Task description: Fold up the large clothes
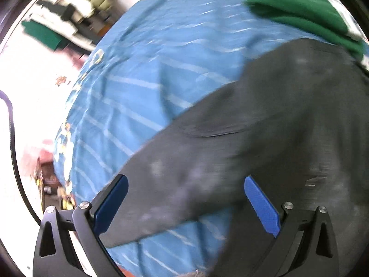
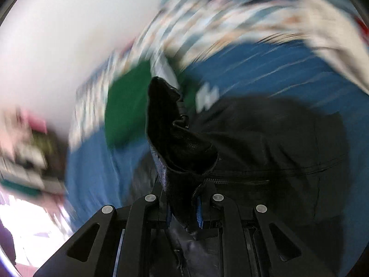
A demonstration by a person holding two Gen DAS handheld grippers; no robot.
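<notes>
A bed carries everything, covered by a blue sheet (image 1: pixel 143 87) with thin pale stripes. A dark grey-black garment (image 1: pixel 265 143) lies spread directly on the sheet, and a green folded cloth (image 1: pixel 299 9) rests at the sheet's far edge, touching the dark garment. In the right wrist view, blurred patterned bedding (image 2: pixel 230 23) lies along the far side.

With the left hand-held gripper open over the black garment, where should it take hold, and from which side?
Best guess: the black garment's lower edge where it ends over the blue striped sheet, just ahead of the open left hand-held gripper. Come straight forward and down so one finger slides under that free edge. The right hand-held gripper is clamped on a bunched, zippered part, so this adds a second corner.
</notes>
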